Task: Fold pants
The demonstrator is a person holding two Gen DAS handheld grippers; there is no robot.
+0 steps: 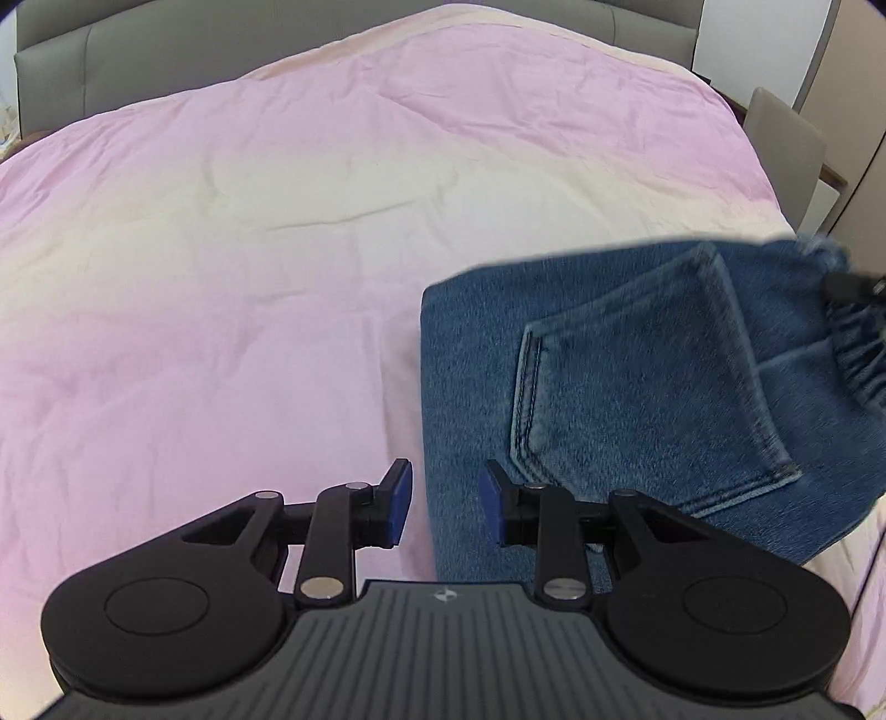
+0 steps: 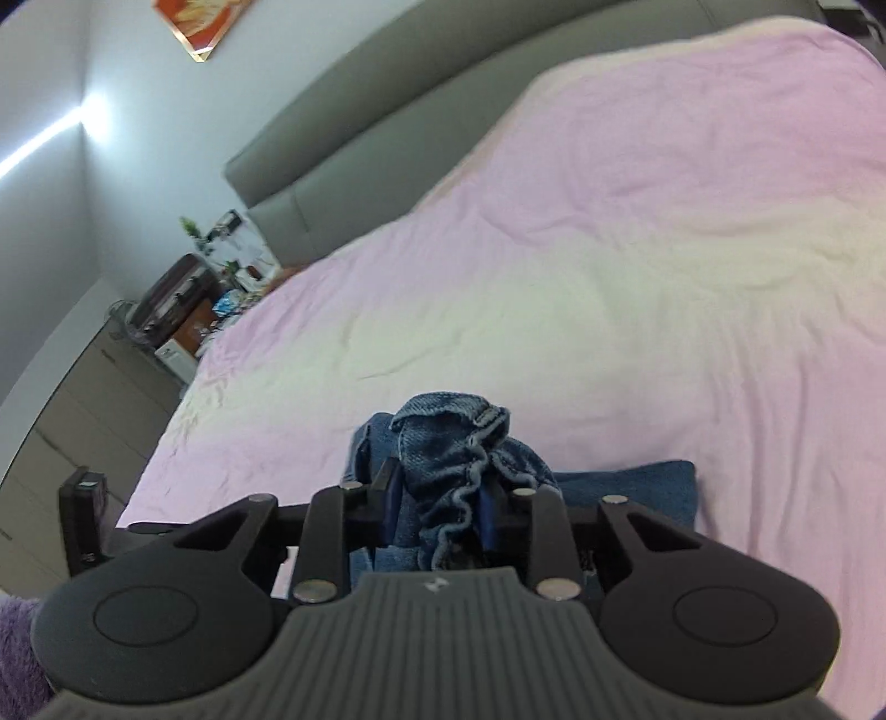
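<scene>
Blue denim pants (image 1: 637, 387), folded, stitched pocket up, on wrinkled pink bedsheet (image 1: 221, 249); right gripper (image 2: 437, 509) clenched on bunched waistband at 12 o'clock; left gripper (image 1: 446, 501) released, hovering over the fold edge.

One pair of blue denim pants (image 1: 637, 387) is seen on one bed (image 1: 221, 277). Two grippers are counted: the left gripper (image 1: 446, 501) and the right gripper (image 2: 437, 507). One gray headboard (image 1: 166, 50) and one wall picture (image 2: 202, 22) are visible.
</scene>
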